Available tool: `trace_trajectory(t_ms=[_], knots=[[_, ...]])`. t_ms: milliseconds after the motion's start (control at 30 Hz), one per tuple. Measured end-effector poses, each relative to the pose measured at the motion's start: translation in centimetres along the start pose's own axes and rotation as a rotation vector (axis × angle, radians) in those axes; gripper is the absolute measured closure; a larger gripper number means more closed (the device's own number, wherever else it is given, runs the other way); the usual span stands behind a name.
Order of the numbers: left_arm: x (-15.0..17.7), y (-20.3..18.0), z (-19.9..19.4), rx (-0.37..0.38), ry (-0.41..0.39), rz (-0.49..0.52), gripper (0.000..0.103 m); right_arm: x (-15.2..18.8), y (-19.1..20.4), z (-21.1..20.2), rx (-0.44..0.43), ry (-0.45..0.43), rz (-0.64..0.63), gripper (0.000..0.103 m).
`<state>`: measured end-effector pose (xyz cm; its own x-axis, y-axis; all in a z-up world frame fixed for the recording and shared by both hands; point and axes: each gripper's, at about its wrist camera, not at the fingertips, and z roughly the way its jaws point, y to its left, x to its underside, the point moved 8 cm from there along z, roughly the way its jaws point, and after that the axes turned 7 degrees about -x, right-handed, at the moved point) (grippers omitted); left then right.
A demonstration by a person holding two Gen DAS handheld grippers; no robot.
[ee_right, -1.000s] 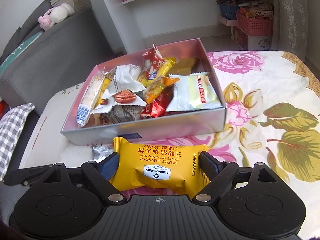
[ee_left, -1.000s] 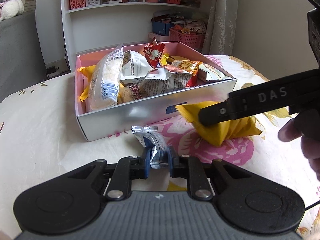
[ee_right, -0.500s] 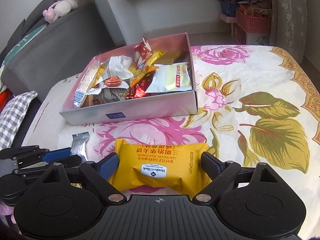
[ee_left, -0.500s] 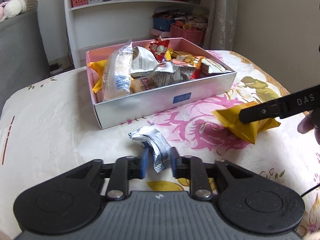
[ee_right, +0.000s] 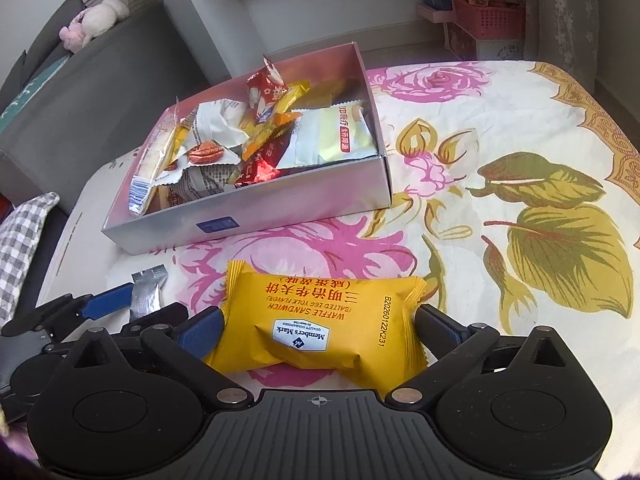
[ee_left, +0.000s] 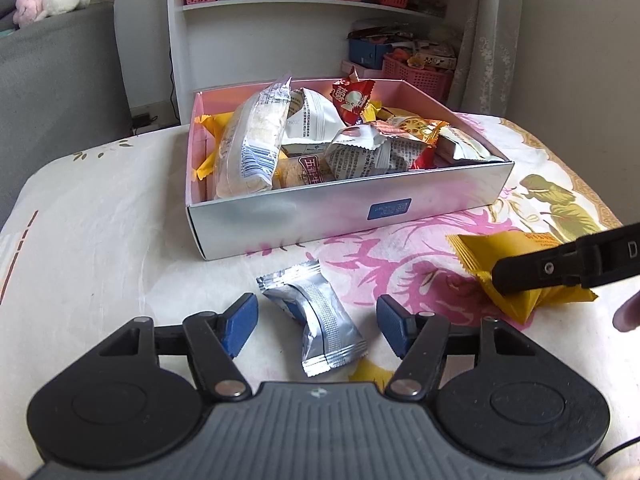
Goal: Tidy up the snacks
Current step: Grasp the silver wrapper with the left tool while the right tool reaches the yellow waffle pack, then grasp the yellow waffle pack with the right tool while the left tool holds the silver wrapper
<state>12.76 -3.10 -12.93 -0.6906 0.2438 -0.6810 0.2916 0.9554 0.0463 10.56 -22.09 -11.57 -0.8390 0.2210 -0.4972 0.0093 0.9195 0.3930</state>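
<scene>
My left gripper (ee_left: 316, 322) has just let go: its jaws have been opening and now stand apart, the silver packet (ee_left: 316, 320) lying loose between them on the flowered counter (ee_left: 100, 240), touching neither pad. At three o'clock, my right gripper (ee_right: 318, 326) has been spreading too. Its jaws are wide around the yellow waffle sandwich pack (ee_right: 320, 320), which rests flat on the cloth with no squeeze that I can see. So both snacks are now set down in front of the box rather than carried. Up at twelve o'clock the pink-lined box (ee_left: 280, 220) sits crammed with mixed wrappers. My read: I'm pulling pieces out to sort, and plenty remain inside.
</scene>
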Motion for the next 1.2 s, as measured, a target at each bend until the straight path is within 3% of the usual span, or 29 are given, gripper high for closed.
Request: trace_trajectory(t_ms=[367, 533, 900, 1200], knots=[[-0.2, 0.5, -0.2, -0.039, 0.006, -0.012, 0.076, 0.2, 0.4, 0.3, 0.026, -0.004, -0.014, 0.002], [-0.3, 0.2, -0.4, -0.031, 0.013, 0.004, 0.079, 0.1, 0.6, 0.2, 0.027, -0.003, -0.021, 0.008], [-0.5, 0.5, -0.9, -0.013, 0.025, -0.017, 0.081, -0.5, 1.2, -0.7, 0.004, -0.033, -0.023, 0.033], [-0.9, 0.7, -1.4, -0.004, 0.021, -0.033, 0.081, -0.8, 1.7, -1.4, -0.016, -0.051, -0.024, 0.04]])
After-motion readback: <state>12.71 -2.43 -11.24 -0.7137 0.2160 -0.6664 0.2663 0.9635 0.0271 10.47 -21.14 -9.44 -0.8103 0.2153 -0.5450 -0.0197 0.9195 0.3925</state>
